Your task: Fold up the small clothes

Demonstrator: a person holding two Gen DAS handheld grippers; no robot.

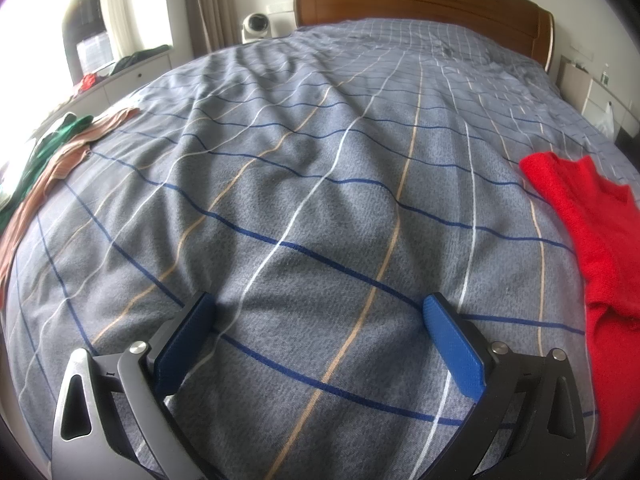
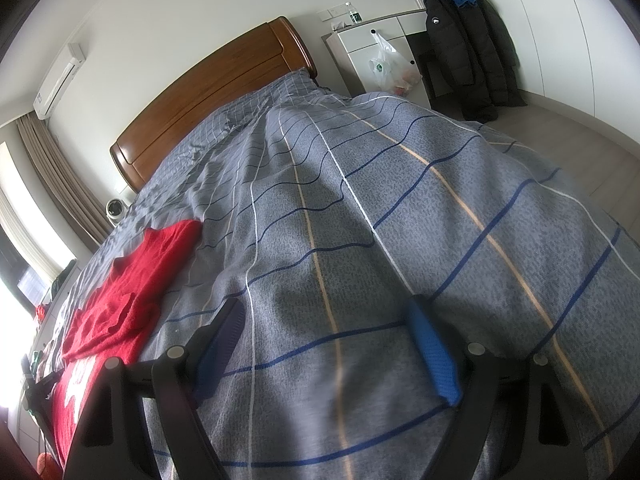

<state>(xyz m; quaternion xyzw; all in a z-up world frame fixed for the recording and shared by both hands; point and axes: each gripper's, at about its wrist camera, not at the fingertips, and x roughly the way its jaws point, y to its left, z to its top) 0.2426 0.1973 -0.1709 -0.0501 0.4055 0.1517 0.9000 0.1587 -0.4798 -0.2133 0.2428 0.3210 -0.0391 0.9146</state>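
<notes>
Two claws: the left gripper and the right gripper are both hanging over the plaid duvet, spread wide and grasping nothing.
Step in hand: judging by the pictures, no garment is being gripped yet; a first reach for the red knitted top is likely what is coming.
Garment place: the red top is lying flat on the duvet, at about 3 o'clock of the left gripper and about 9 o'clock of the right, so between the two.
Doing it well: each claw is best going for an outer edge or corner of the knit, coming in low and pinching only the top, not the duvet under it.
Other clothes: a green piece and a tan piece are lying at the duvet's edge, near 10 o'clock of the left gripper.
Left pads: standing apart, with bare duvet between them.
Right pads: standing apart, over bare duvet too.
</notes>
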